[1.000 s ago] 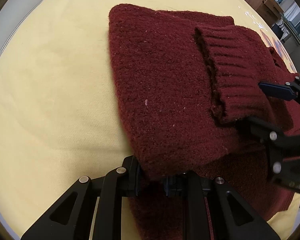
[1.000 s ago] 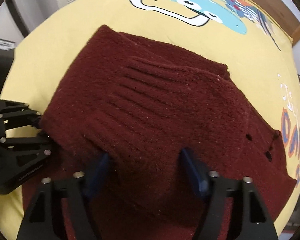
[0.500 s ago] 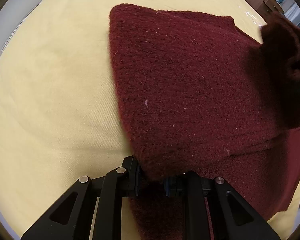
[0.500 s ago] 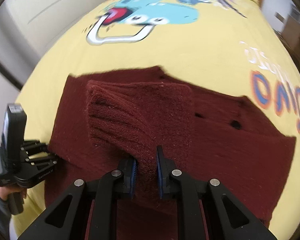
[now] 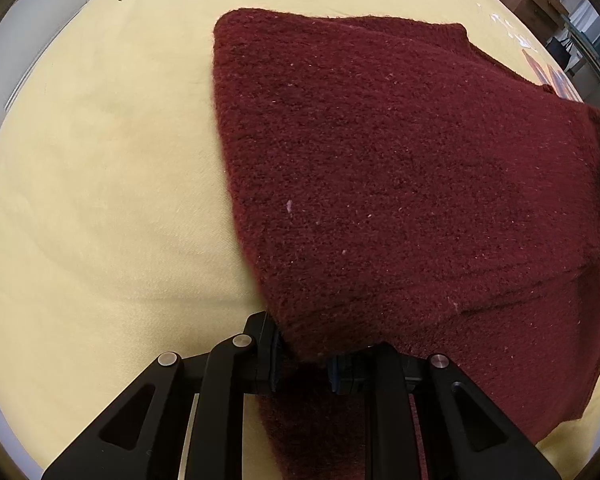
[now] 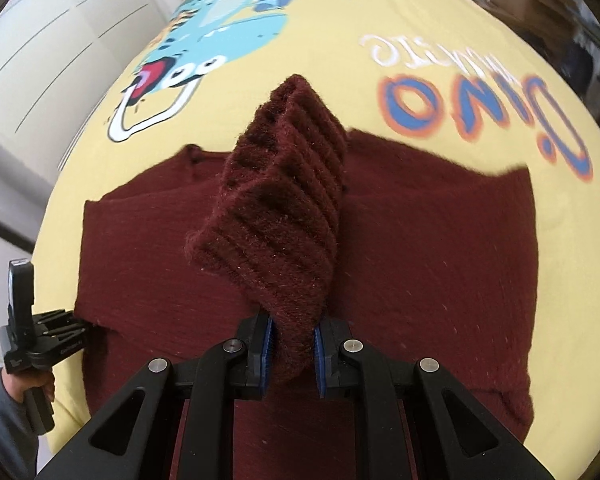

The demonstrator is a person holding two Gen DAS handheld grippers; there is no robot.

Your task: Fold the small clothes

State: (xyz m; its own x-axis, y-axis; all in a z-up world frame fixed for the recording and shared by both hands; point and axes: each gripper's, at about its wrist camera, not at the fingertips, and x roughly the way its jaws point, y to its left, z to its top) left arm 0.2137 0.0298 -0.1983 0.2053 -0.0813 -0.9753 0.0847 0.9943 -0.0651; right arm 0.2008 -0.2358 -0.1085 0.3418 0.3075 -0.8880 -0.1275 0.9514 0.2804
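dark red fuzzy knit sweater point(image 5: 400, 184) lies spread over a yellow cloth printed with a blue cartoon dinosaur point(image 6: 440, 60), filling the centre and right of the left wrist frame and the middle band of the right wrist frame. left gripper point(image 5: 302, 364), at the bottom centre of its own frame, is clamped on a folded edge of the sweater, the knit bunched between its blue-padded fingers. in the right wrist frame the same tool shows at the lower left, gripped by a hand point(image 6: 40, 388) in a grey sleeve point(image 6: 0, 432), its tips meeting the sweater's left edge.

right gripper point(image 6: 291, 344), at the bottom centre of its frame, has just been closing its jaws, and they now pinch the ribbed cuff of a sleeve point(image 6: 280, 216). the cuff stands up from the pads toward the frame's centre, lifted clear of the flat body of the sweater beneath it. orange and blue lettering point(image 6: 480, 120) on the cloth sits at the upper right, and the dinosaur print point(image 6: 220, 28) at the upper left, both slightly blurred.
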